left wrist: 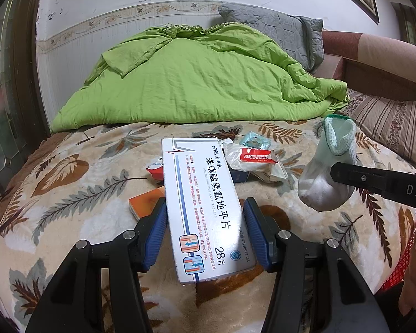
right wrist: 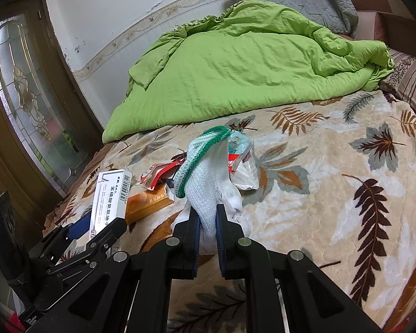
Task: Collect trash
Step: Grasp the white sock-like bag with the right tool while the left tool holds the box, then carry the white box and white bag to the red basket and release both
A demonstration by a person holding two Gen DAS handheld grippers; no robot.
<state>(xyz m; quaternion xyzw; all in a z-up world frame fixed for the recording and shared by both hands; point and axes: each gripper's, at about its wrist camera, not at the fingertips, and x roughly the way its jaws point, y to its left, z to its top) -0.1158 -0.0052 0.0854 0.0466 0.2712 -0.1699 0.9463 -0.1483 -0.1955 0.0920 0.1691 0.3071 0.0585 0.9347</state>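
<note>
The white medicine box [left wrist: 205, 208] was lifted above the bed [left wrist: 69, 183], pinched in the left claw [left wrist: 205, 230]; the right claw [right wrist: 208, 227] was clamped on a white sock [right wrist: 208, 183]. Wrappers [left wrist: 252, 158] and an orange box [right wrist: 149, 202] lay uncollected behind, so most remained.

Even, soft indoor light fills both fisheye views, with only faint shadows on the blanket [left wrist: 69, 188]. Frames curve hard at the edges and go black in the corners. Centres stay sharp; print on the box [left wrist: 208, 208] reads clearly. The door glass [right wrist: 27, 88] glows with daylight.
</note>
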